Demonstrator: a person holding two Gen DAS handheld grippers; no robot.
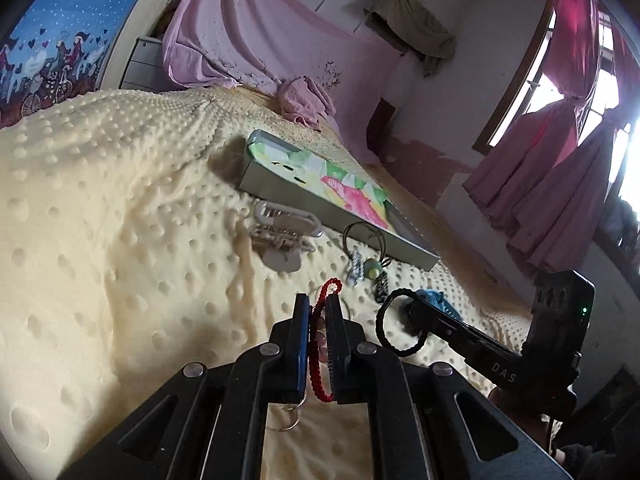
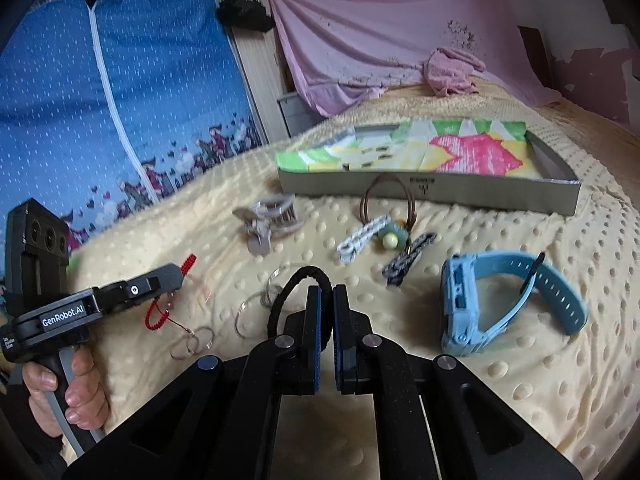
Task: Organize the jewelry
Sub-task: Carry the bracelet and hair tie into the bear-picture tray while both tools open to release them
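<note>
The left gripper is clamped on a red braided bracelet at lower centre, its metal rings dangling; they could snag the dotted blanket or slip free. The right gripper pinches a black cord loop. The box tray waits upper right; either piece could drop short of it

Dimpled plush cloth blanket, matt cardboard box, rubbery blue watch.
</note>
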